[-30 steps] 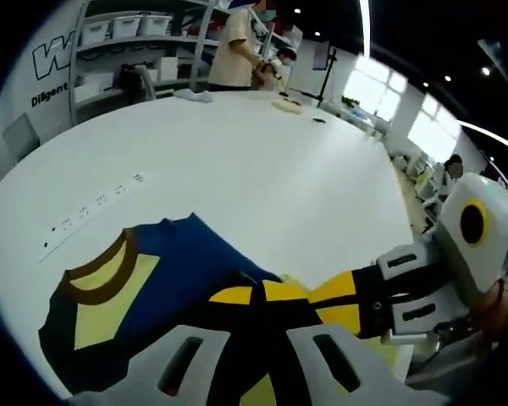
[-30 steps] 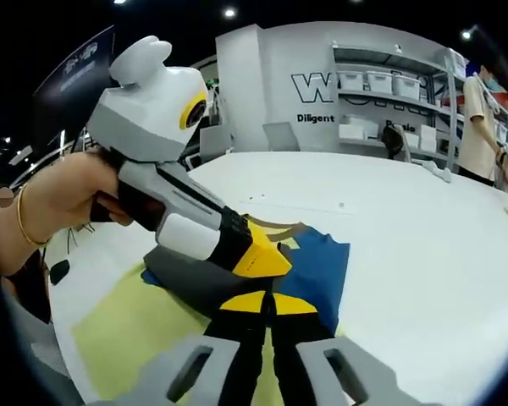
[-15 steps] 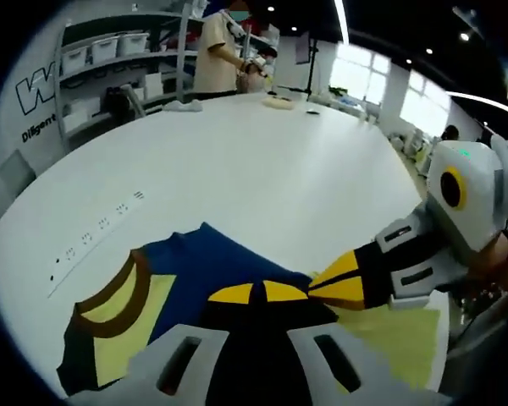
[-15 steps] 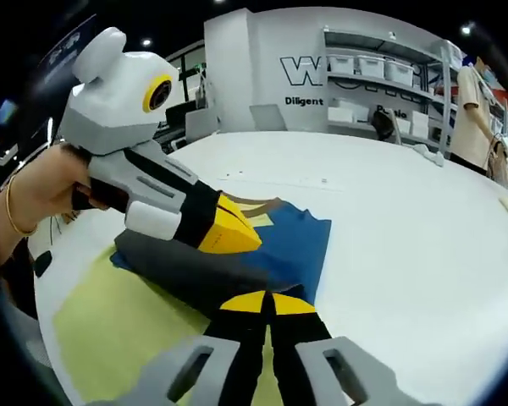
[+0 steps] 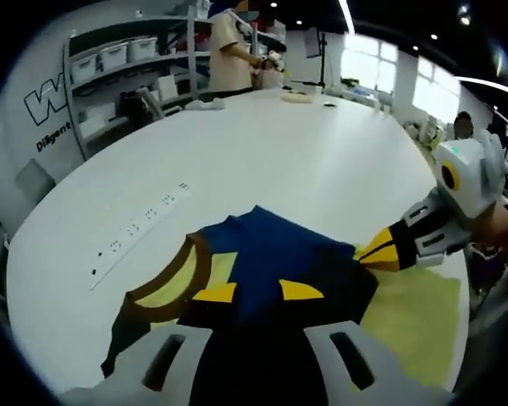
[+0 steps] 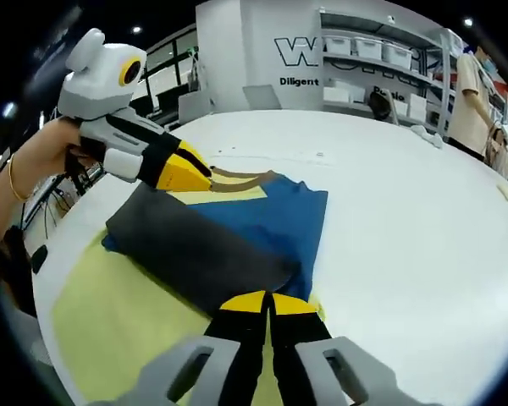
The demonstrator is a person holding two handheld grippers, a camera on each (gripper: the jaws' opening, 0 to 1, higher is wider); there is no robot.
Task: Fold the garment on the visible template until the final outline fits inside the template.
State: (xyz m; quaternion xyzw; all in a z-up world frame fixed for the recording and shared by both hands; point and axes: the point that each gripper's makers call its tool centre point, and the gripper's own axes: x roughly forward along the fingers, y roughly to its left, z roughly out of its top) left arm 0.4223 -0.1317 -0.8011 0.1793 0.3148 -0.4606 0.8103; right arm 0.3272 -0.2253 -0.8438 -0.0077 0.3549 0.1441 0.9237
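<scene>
White and wide, the counter (image 6: 406,220) carries everything, and the account runs outward from the tongs. Nearest, in the right gripper view, the right tongs (image 6: 269,303) are pressed together, pinching the near end of the dark folded band of the garment (image 6: 237,228). Just beneath and to their left lies the pale yellow template (image 6: 110,313), bare along its near side. The dark band runs away from these tongs slantwise, up and to the left, which is the fold's long axis.

At the band's far end the left tongs (image 6: 195,173) rest on the cloth by the brown-trimmed neckline; from there I cannot tell their state. The left gripper view settles it: the left tongs (image 5: 257,292) stand spread, yellow tips apart over the cloth, gripping nothing that I can see. To their right the right tongs (image 5: 374,252) hold the fabric's edge.

So the garment lies ahead of both tongs, partly on the template and spilling past its far edge (the blue part rests on bare counter). Judging by this, the right tongs alone have a grip.

Farther off, shelves with bins (image 6: 381,59) line the wall.
</scene>
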